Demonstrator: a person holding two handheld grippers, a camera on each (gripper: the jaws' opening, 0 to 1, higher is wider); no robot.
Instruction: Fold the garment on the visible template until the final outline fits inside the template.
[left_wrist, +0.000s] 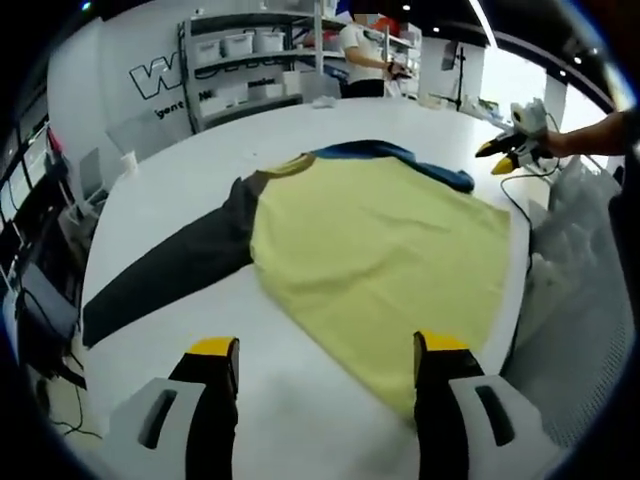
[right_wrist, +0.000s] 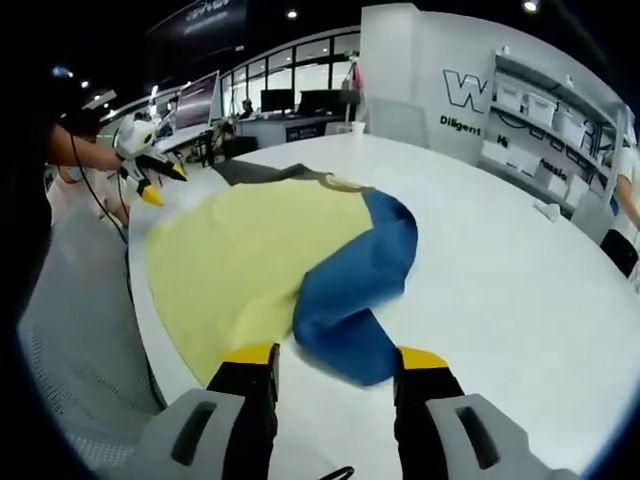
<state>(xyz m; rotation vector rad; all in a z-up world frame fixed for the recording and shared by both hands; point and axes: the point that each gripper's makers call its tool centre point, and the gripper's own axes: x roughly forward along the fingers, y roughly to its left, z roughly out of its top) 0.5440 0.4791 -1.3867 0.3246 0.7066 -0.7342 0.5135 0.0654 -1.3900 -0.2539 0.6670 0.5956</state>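
Note:
A long-sleeved garment lies flat on the white table (left_wrist: 180, 180). Its yellow body (left_wrist: 385, 255) is spread out, a dark grey sleeve (left_wrist: 170, 270) stretches left and a blue sleeve (left_wrist: 420, 160) is folded along the far edge. My left gripper (left_wrist: 327, 350) is open just above the table at the yellow hem, holding nothing. In the right gripper view, the blue sleeve (right_wrist: 355, 285) lies over the yellow body (right_wrist: 245, 255), its end reaching between the open jaws of my right gripper (right_wrist: 336, 357). Each gripper also shows across the garment: the right gripper (left_wrist: 515, 145) and the left gripper (right_wrist: 145, 150), each in a hand.
White mesh cloth (left_wrist: 575, 290) hangs off the table edge by the person. A paper cup (right_wrist: 358, 127) stands at the far side. Shelves with bins (left_wrist: 250, 60) and a standing person (left_wrist: 365, 60) are behind the table. A black cable (left_wrist: 515, 205) runs near the hem.

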